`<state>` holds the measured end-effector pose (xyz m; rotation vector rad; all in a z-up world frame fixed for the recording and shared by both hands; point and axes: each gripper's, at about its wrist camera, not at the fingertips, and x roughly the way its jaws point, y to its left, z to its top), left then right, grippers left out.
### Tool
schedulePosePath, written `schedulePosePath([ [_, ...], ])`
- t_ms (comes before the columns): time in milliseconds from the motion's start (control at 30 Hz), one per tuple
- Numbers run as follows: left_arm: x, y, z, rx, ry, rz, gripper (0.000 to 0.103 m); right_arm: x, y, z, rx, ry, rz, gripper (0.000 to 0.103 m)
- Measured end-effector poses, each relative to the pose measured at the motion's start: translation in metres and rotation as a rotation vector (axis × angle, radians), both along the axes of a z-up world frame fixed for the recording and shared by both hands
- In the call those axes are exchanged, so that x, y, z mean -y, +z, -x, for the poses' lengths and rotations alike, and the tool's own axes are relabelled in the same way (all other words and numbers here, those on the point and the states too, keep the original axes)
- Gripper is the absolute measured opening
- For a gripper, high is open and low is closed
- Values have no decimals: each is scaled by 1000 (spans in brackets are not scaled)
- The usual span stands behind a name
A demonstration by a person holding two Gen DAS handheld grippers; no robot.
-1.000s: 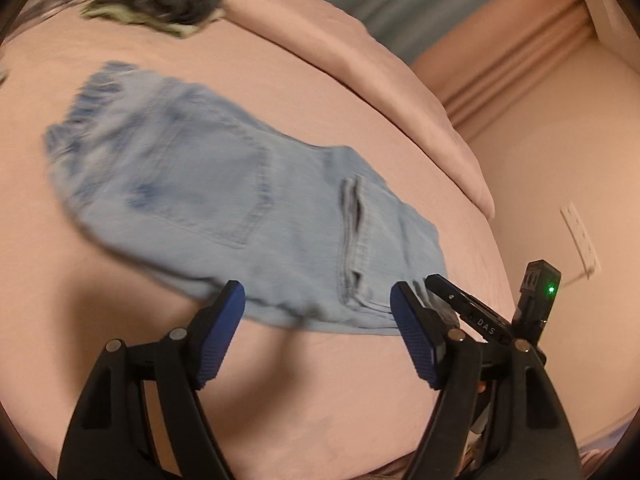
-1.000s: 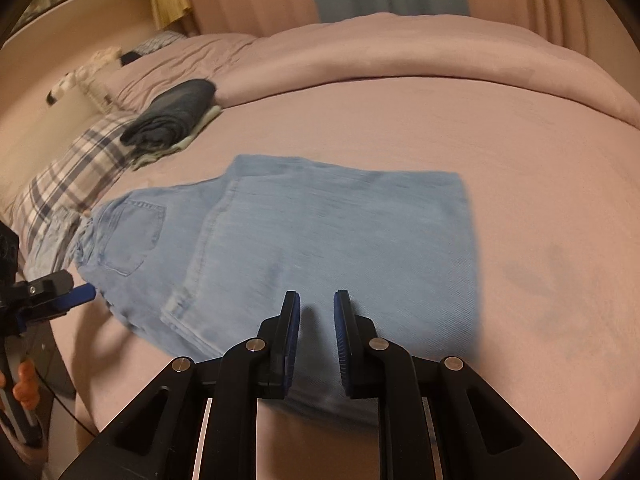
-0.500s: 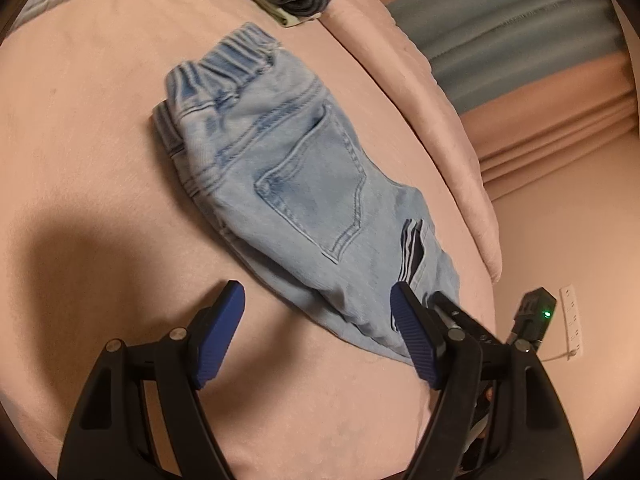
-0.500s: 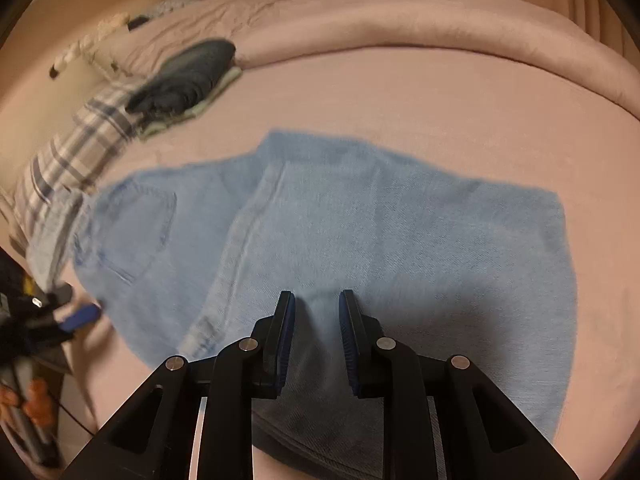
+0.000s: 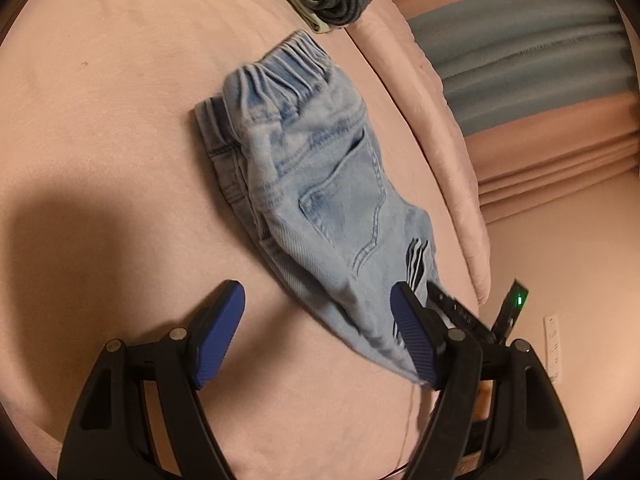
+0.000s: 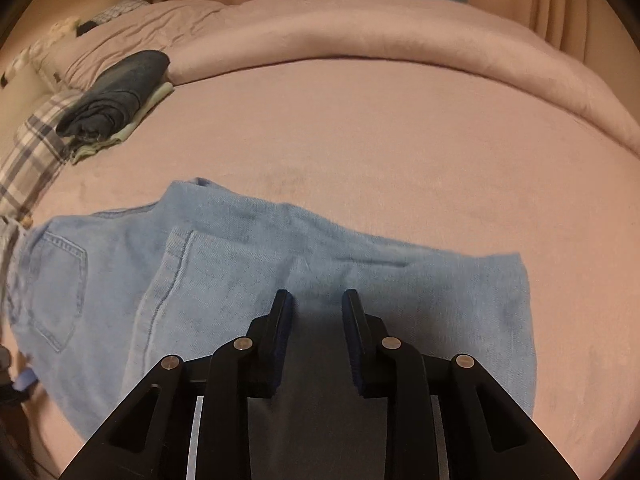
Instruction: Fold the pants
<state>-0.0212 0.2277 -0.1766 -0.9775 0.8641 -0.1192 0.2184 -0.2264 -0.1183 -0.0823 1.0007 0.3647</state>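
The light-blue pants [image 5: 320,184] are laid on the pink bed cover [image 5: 100,100], already doubled over, with the elastic waistband toward twelve o'clock in the left wrist view and the folded leg end toward five o'clock. The left gripper [image 5: 320,332] is held wide apart above the near edge, with nothing between its pads. The right gripper [image 6: 316,332] is poised over the leg panel; its jaws are opening from a narrow gap, and no cloth is seen pinched between them.

The step in hand is judged to be a fresh grasp for the next fold. It would be done well if both edge layers were caught together at matching corners, and if the cloth were lifted evenly so that the seam stays straight.

The gathered waistband and the pocket stitching are shown only by the left wrist view. The long flat leg panel [image 6: 360,280], running toward three o'clock, and the plaid pillow [image 6: 28,152] at nine o'clock are shown only by the right wrist view. A dark folded stack [image 6: 116,96] is seen in both.
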Motion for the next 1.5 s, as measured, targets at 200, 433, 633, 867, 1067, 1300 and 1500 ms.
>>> schedulePosePath([
  [200,-13,-6,-19,-9,41,67,75,9,10,29,-20,23,-134,35],
  [433,-16,-7,-41,-6,71,93,75,-9,14,56,0,133,-147,35],
  [633,-10,-3,-51,-1,84,68,73,-35,14,65,-18,211,-157,35],
  [867,-11,-4,-37,-28,125,5,35,-80,10,51,-43,261,-156,34],
  [1067,7,24,-37,22,75,-182,24,-100,-2,14,-120,169,-216,28],
  [1300,40,61,-36,135,9,-386,23,-126,-16,13,-99,205,-56,28],
  [1500,47,74,-32,180,-23,-419,22,-96,-3,27,-184,203,-139,28],
])
